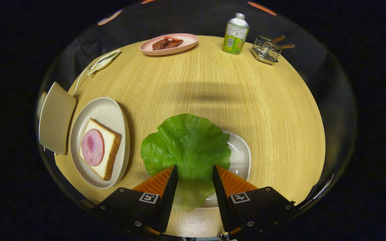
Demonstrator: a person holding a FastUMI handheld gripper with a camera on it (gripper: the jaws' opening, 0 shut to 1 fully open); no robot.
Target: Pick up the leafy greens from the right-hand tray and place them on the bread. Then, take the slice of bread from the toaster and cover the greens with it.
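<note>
Table (263, 110), round, wood-grain. Left edge: tilted card (55, 117), purpose unclear. Beside it, left plate (112, 110) holding bread (110, 144) topped with a round ham slice (92, 147). Near edge, centre: greens (186, 144), one broad leaf lying partly on the right tray (241, 154), overhanging it toward the left plate. Likely light, thin, floppy and easily creased; best pinched at the near stem end, where it narrows. Gripper (195, 174): fingers apart, either side of that narrow end, not visibly pressing it. Far edge: white packet (104, 62); pink dish (189, 40) with reddish-brown pieces; green bottle (235, 33), capped; wire toaster (266, 49) holding two upright slices.
</note>
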